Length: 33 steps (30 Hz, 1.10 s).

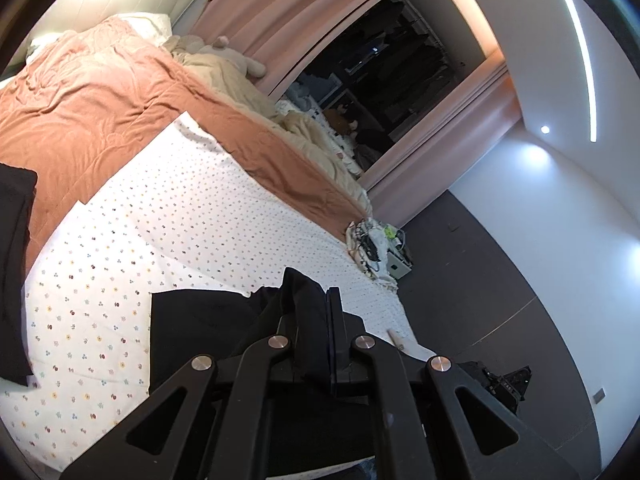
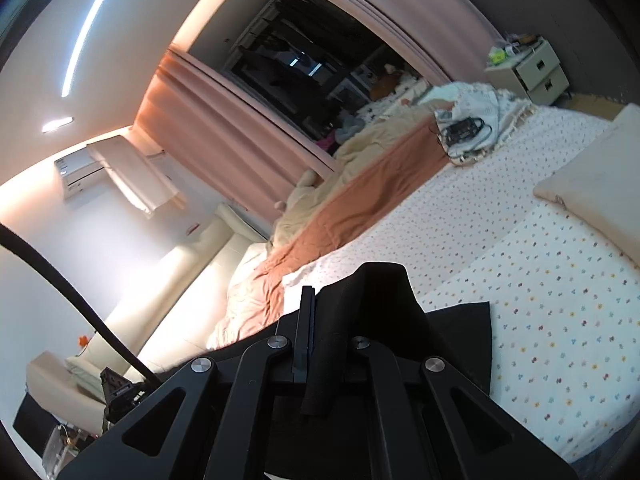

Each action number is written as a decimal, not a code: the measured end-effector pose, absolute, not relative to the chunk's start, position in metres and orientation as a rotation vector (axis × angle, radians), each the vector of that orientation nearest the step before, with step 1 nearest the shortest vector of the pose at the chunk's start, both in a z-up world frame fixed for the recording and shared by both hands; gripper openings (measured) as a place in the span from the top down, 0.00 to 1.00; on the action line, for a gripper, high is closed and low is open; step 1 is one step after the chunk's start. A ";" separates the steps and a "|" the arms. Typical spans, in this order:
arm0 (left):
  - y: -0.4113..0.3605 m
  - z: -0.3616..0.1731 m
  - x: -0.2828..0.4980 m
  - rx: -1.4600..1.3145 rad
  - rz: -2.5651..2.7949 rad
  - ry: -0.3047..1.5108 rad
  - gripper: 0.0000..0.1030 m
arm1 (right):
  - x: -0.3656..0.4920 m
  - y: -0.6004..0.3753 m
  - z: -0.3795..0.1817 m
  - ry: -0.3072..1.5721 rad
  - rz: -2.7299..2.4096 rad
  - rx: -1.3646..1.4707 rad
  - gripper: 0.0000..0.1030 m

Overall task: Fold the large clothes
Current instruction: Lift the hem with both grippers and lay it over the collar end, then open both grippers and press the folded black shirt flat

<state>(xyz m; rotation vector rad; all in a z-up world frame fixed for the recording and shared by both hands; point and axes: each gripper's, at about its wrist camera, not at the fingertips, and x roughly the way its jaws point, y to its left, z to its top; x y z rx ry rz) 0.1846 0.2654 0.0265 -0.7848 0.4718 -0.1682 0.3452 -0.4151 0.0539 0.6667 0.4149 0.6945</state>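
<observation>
- The bed [image 1: 192, 216] fills most of both views, covered by a white sheet with small flower prints.
- A rust-orange blanket [image 1: 92, 120] lies across the far part of the bed, with a cream blanket [image 1: 224, 76] bunched beyond it against the pink curtain [image 1: 280, 12].
- A cream pillow [image 2: 596, 196] rests on the sheet at the right of the right wrist view.
- The black garment [image 1: 208, 320] lies on the near part of the sheet, its edges lifted up into both claws; another dark piece [image 1: 14, 272] sits at the far left edge of the left wrist view.
- The left claw [image 1: 316, 304] is closed, pinching a raised fold of the black garment.
- The right claw [image 2: 332, 320] is likewise clamped on a bunched fold of the same garment, which drapes over its right finger.
- A small heap of cables and cloth [image 1: 372, 244] sits at the bed's far corner.
</observation>
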 end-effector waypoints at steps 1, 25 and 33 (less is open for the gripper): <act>0.267 0.020 0.193 -0.789 -0.162 0.486 0.94 | 0.346 -0.413 0.053 0.430 0.688 0.666 1.00; 0.299 -0.112 0.318 -0.927 -0.033 0.723 0.93 | 0.445 -0.356 0.009 0.704 0.550 0.699 1.00; 0.303 -0.146 0.356 -1.003 -0.051 0.767 0.84 | 0.479 -0.329 -0.009 0.772 0.508 0.732 0.98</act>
